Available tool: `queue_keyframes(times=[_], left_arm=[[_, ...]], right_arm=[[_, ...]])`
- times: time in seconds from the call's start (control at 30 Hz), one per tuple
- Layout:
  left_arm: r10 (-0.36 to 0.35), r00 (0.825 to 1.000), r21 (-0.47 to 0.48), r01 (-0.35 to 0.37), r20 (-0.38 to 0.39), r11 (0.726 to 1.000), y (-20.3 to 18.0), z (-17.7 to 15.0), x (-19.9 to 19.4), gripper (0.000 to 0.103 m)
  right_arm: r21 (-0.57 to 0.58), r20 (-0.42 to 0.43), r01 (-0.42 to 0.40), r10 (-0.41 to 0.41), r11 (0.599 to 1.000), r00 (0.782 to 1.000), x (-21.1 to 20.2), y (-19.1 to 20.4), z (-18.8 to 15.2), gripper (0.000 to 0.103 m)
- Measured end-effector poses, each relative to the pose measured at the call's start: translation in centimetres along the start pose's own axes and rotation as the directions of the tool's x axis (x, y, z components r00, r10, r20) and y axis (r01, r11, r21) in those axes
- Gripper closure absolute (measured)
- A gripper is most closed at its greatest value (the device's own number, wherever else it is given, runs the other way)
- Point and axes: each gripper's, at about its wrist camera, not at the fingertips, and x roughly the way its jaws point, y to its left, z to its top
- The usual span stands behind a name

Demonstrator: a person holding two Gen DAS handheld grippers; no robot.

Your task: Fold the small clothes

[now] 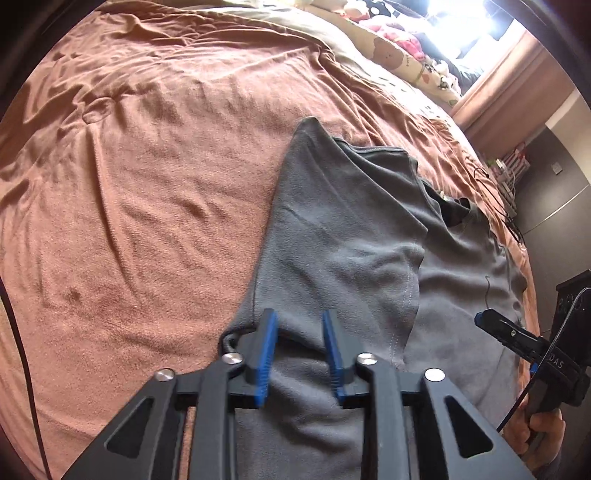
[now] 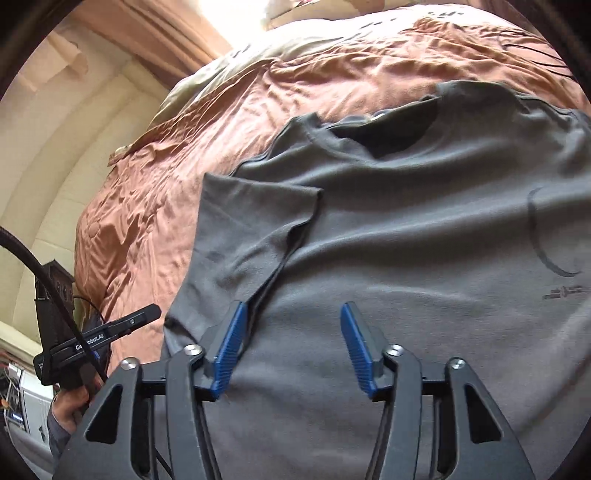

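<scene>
A grey T-shirt lies spread on the bed, on top of a rumpled rust-brown blanket that serves here as the landmark. The shirt covers the near part of the blanket, with bare blanket beyond its collar and off its folded side. One sleeve and the strip of cloth beside it are folded inward over the shirt's body, giving a straight folded edge along that side; the dark neck opening faces the far end of the blanket. A faint dark curved print shows on the chest.

The left hand-held gripper hangs over the folded part of the shirt near its lower edge, its blue-padded jaws apart with only flat cloth seen below them, nothing clamped. The right hand-held gripper hangs over the shirt's body just beside the folded sleeve's lower end, its jaws standing wider apart and likewise gripping nothing. A hand holds the right one's grip at the shirt's edge; another hand holds the left one's grip off the blanket's side.

Past the blanket's far edge lie a pale sheet and a patterned pillow by a bright window. No containers can be made out clearly.
</scene>
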Motion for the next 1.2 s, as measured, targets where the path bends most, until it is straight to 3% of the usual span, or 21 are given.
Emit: queue_keyframes(times=[0.07, 0.1, 0.23, 0.5, 0.67, 0.93, 1.03, 1.2], left_arm=[[-0.005, 1.0, 0.009, 0.004, 0.015, 1.0, -0.9, 0.2, 0.2, 0.027], [-0.007, 1.0, 0.015, 0.006, 0.022, 1.0, -1.3, 0.2, 0.2, 0.023], [-0.007, 1.0, 0.042, 0.007, 0.014, 0.999, -3.3, 0.8, 0.6, 0.023], [-0.022, 1.0, 0.108, 0.021, 0.004, 0.994, -7.7, 1.7, 1.9, 0.023], [-0.038, 0.999, 0.131, 0.038, -0.009, 0.991, -9.8, 1.8, 3.0, 0.023], [-0.041, 0.999, 0.156, 0.044, -0.022, 0.987, -11.4, 1.6, 3.7, 0.023], [-0.042, 0.999, 0.15, 0.046, -0.028, 0.988, -11.4, 1.6, 3.8, 0.023], [-0.032, 0.999, 0.148, 0.036, -0.025, 0.988, -11.3, 1.7, 3.8, 0.023]], right_arm=[[0.022, 0.035, 0.024, -0.025, 0.999, 0.999, -1.8, -2.2, 0.2, 0.032], [0.033, 0.045, 0.035, -0.036, 0.999, 0.998, -2.8, -3.1, 0.3, 0.032], [0.097, 0.102, 0.086, -0.096, 0.991, 0.99, -7.0, -7.7, 0.2, 0.032], [0.252, 0.205, 0.171, -0.225, 0.953, 0.952, -15.3, -16.3, -1.0, 0.032], [0.339, 0.236, 0.191, -0.279, 0.921, 0.931, -19.3, -19.2, -3.0, 0.032], [0.494, 0.259, 0.132, -0.29, 0.859, 0.921, -22.2, -23.9, -5.6, 0.033], [0.561, 0.265, 0.084, -0.275, 0.823, 0.924, -22.6, -25.9, -6.2, 0.038], [0.651, 0.269, 0.039, -0.279, 0.758, 0.922, -22.3, -28.6, -6.9, 0.055]])
